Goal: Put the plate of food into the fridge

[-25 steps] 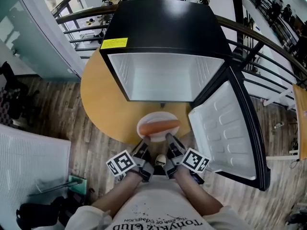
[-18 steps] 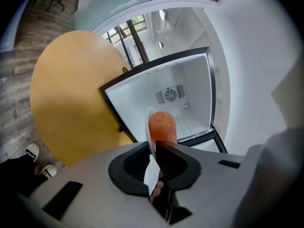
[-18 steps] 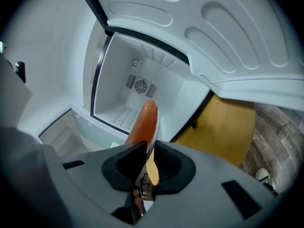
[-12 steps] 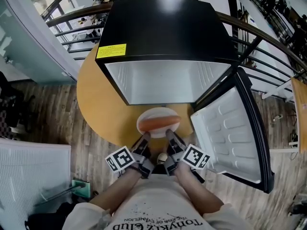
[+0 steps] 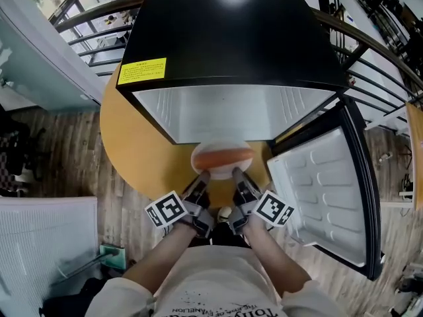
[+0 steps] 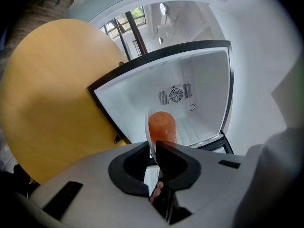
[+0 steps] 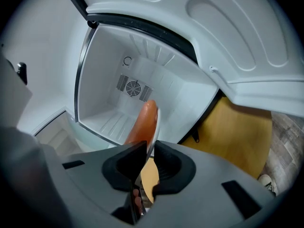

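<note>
Compared with the earlier frames, the white round plate (image 5: 222, 145) has advanced across the round wooden table (image 5: 132, 144) and its far rim now meets the lower lip of the black compact fridge (image 5: 225, 38), though it is not yet inside the white cavity. The fridge's door (image 5: 324, 197) stands swung wide to the person's right, which leaves the whole opening clear for a straight approach. The left gripper (image 5: 201, 176) and the right gripper (image 5: 236, 174) each pinch the plate's near rim, jaws closed onto the thin edge, side by side. This two-point hold probably serves to keep the plate level while it is pushed forward from behind. The plate carries a single elongated orange-red piece of food (image 5: 223, 160), smooth, rounded at the ends and lying crosswise, most likely a sausage. In both gripper views the plate appears edge-on, with the food's bulge above the rim and the empty interior with its fan grille (image 6: 176, 95) beyond.
</note>
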Demonstrator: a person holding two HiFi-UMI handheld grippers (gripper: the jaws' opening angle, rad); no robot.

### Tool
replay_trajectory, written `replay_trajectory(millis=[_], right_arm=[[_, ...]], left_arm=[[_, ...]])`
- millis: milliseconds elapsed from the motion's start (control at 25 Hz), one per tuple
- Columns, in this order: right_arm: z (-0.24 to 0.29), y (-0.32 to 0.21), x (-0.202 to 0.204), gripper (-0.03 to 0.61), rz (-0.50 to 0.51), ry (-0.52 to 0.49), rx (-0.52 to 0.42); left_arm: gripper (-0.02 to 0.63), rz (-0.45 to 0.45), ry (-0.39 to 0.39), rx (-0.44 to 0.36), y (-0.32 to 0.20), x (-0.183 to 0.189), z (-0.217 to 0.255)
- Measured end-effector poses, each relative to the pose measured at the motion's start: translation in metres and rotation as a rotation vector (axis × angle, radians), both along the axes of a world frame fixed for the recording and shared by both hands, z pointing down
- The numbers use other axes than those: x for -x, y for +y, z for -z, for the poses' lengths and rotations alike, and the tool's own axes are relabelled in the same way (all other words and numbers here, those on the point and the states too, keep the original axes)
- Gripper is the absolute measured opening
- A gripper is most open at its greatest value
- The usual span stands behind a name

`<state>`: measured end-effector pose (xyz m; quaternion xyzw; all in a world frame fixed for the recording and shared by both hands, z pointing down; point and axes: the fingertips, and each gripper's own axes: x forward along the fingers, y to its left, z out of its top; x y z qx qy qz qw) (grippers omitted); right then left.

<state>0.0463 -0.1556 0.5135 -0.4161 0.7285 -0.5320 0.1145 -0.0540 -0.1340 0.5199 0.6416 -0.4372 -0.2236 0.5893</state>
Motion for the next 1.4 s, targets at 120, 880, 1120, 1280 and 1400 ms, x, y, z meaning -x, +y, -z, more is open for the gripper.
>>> replay_trajectory(millis=[120, 880, 1120, 1280, 1400], right_arm=[[-0.007, -0.014, 0.000, 0.064, -0.014, 0.003, -0.001], [-0.060, -0.087, -0.001, 0.064, -0.079, 0.001, 0.028], [-0.074, -0.105, 0.000, 0.064, -0.086, 0.005, 0.041], [-0.082, -0.115, 0.001, 0.064, -0.094, 0.004, 0.051], [-0.089, -0.123, 0.001, 0.064, -0.098, 0.007, 0.059]], left_arm=[[0.055, -0.004, 0.000, -0.001, -0.015, 0.000, -0.007], [0.055, -0.005, 0.008, 0.027, -0.092, 0.001, -0.060], [0.054, 0.005, 0.012, 0.041, -0.110, 0.003, -0.073], [0.055, 0.009, 0.012, 0.053, -0.120, 0.004, -0.081], [0.054, 0.012, 0.009, 0.062, -0.128, 0.004, -0.087]])
